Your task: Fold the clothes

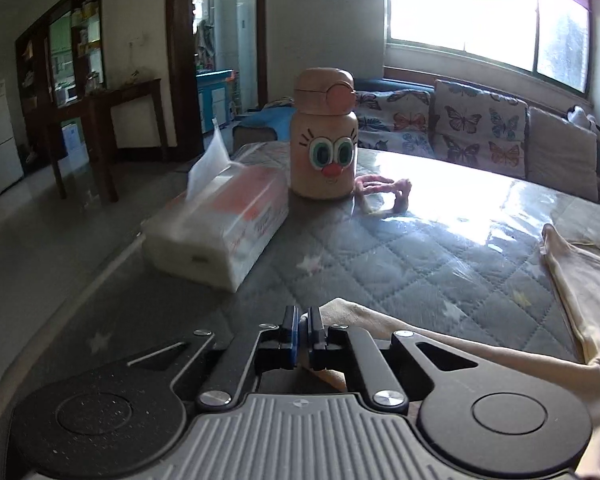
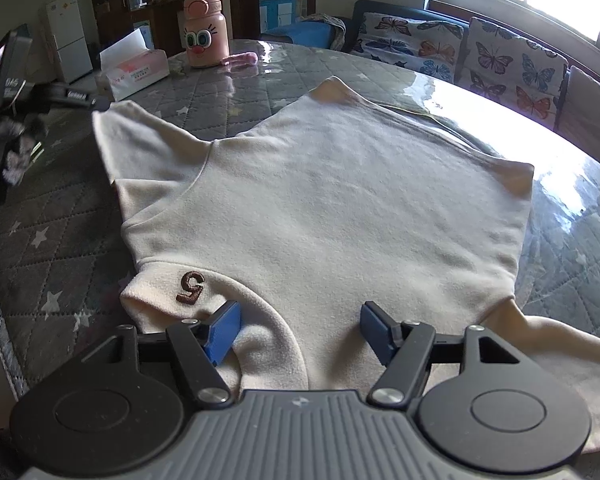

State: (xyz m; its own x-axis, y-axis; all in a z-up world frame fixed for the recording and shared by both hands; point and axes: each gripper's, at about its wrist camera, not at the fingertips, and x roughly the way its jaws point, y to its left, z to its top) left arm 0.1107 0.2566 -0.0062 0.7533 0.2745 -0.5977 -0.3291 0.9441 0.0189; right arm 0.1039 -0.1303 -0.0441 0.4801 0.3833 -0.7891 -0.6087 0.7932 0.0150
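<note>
On a round table [image 2: 80,240] covered with a grey star-quilted cloth under clear plastic, a cream fleece sweatshirt [image 2: 320,200] is lying spread flat, neck end nearest the right wrist camera and a brown embroidered "5" [image 2: 190,286] showing on its collar. At far left in the right wrist view, the left gripper [image 2: 94,102] is reaching in, blurred, right at the tip of the garment's left sleeve [image 2: 140,144]. In its own camera, the left gripper [image 1: 302,334] is showing its blue-padded jaws pressed together, a fold of cream fabric [image 1: 364,316] lying against and beneath them; whether cloth is actually caught between the pads cannot be told. Beyond it, a tissue pack [image 1: 220,232] is sitting beside a pink cartoon-faced water bottle [image 1: 325,136], its pink strap [image 1: 388,192] trailing on the table. To the right, the right gripper [image 2: 300,326] is hovering over the collar with its jaws spread wide, the pads pinching nothing. Butterfly-print sofa cushions [image 2: 512,64] are lining the window wall behind.
</note>
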